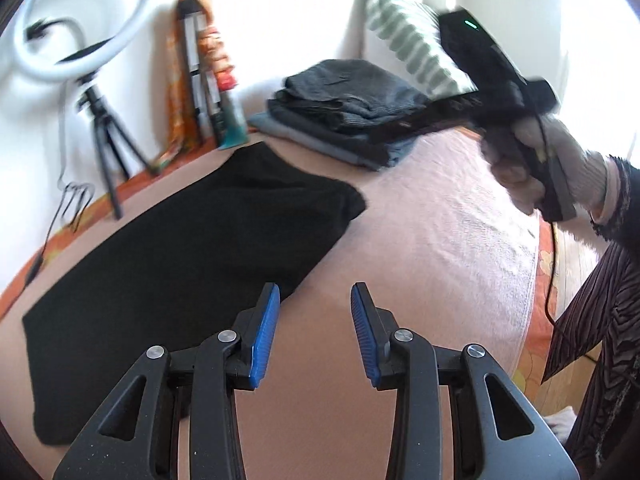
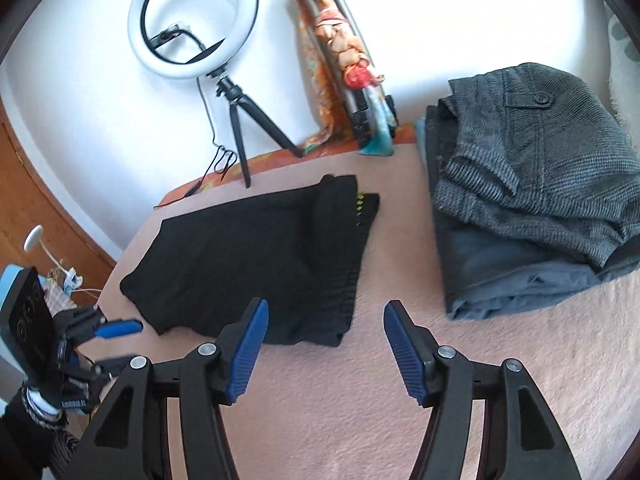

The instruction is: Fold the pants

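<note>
Black pants (image 1: 172, 256) lie folded flat on the pink blanket (image 1: 400, 240); they also show in the right wrist view (image 2: 260, 260). My left gripper (image 1: 315, 300) is open and empty, hovering just past the pants' near right edge. It also shows at the left edge of the right wrist view (image 2: 120, 344), open. My right gripper (image 2: 324, 320) is open and empty above the blanket, right of the pants' near corner. In the left wrist view the right gripper's body (image 1: 480, 80) is raised at the upper right in a gloved hand, its fingers hidden.
A stack of folded grey pants (image 2: 532, 184) sits at the far right of the blanket (image 2: 360, 420), also in the left wrist view (image 1: 348, 108). A ring light on a tripod (image 2: 192, 24) and a wrapped stand (image 2: 344, 64) stand by the wall. A patterned pillow (image 1: 408, 40) lies behind the stack.
</note>
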Motion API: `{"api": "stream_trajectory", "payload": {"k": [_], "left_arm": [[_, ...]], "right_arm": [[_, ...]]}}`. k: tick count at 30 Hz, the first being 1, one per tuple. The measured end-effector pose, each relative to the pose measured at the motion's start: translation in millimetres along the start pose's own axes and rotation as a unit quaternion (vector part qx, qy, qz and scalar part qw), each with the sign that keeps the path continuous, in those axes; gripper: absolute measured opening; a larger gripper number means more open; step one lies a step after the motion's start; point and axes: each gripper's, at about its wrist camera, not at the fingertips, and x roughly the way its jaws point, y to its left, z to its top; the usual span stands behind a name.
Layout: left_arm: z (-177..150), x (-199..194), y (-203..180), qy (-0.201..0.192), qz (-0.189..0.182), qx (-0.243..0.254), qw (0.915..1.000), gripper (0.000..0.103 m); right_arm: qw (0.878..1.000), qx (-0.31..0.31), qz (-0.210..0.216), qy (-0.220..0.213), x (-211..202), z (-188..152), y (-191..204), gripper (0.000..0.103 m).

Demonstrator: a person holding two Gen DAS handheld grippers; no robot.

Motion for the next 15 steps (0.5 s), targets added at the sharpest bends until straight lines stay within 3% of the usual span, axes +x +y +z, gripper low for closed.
{"api": "stream_trajectory", "payload": {"k": [7,12,15], "left_arm": [[45.0,55.8,-34.5,0.013,-0.009,0.056,0.9983,0.036],[56.5,89.7,-40.9,0.034,-0.003,0.080,0.9962,0.038],[55.3,107.1,-37.4,0.049,-0.007,0.081,0.9955,0.038]], "right_arm": [[0.999,0.014,0.030,-0.012,29.5,55.9,-13.4,0.062],[0.998,0.011,0.057,-0.025,60.6,91.4,-16.2,0.062],[0.997,0.025,0.070,-0.017,88.2,99.8,-25.1,0.055]]}}
